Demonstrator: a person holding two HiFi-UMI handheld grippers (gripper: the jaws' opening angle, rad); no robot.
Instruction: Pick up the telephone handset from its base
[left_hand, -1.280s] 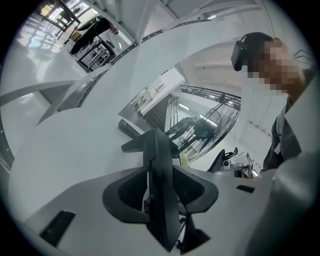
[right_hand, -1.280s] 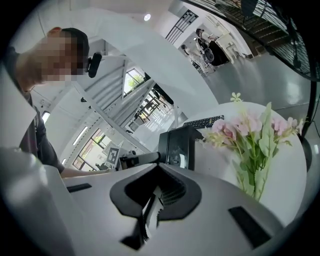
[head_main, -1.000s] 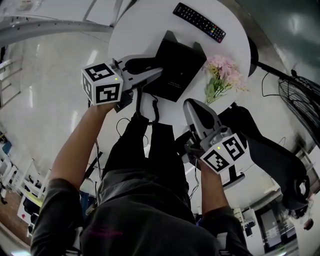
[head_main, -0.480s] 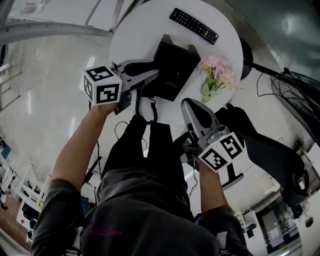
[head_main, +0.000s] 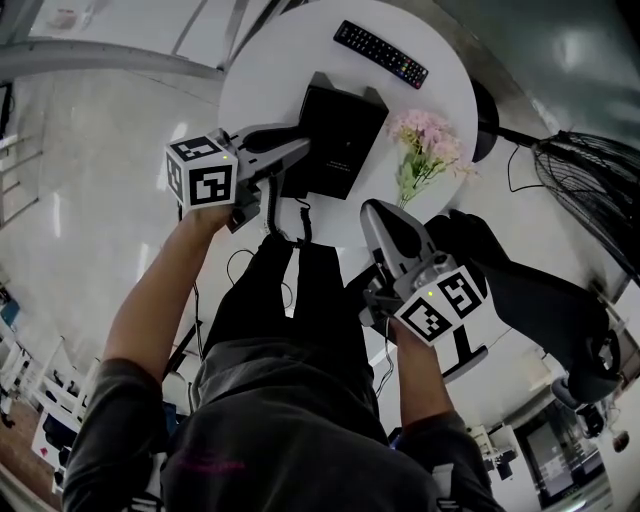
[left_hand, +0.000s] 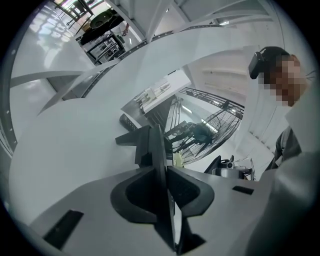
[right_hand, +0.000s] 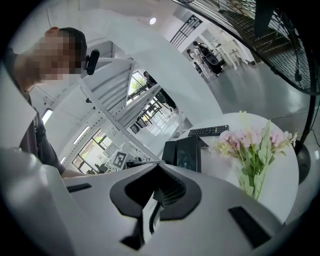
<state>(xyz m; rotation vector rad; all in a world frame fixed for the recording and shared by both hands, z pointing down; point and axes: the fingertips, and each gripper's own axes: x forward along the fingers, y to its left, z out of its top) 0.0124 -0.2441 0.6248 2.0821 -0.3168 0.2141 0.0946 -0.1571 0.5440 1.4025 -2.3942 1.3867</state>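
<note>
The left gripper (head_main: 300, 148) reaches level across the near left rim of the round white table (head_main: 255, 70). Its jaws have just been closing and now clamp a thin dark edge, the handset (right_hand: 169, 152), which lies along the left side of the black base (head_main: 345, 140). The cube (head_main: 200, 170) on this gripper bears black-and-white square markers and no words. Left of the phone the tabletop is bare out to its curved edge, with pale glossy floor beyond. A black cord (head_main: 297, 215) hangs over the near rim just below the left gripper. The base sits about mid-table, turned at an angle, with its near corner close to the rim. Its face carries small print that is too fine to read. Behind it, near the far rim, lies a black remote (head_main: 380, 53) with rows of buttons whose marks are illegible. Pink flowers (head_main: 425, 145) stand just right of the base near the right rim. What holds their stems is hidden. The right gripper (head_main: 378, 215) hangs off the table below the flowers, with its jaws together on nothing. It points toward the near rim, well apart from the phone. At far right a wire fan (head_main: 590, 190) stands on the floor.
</note>
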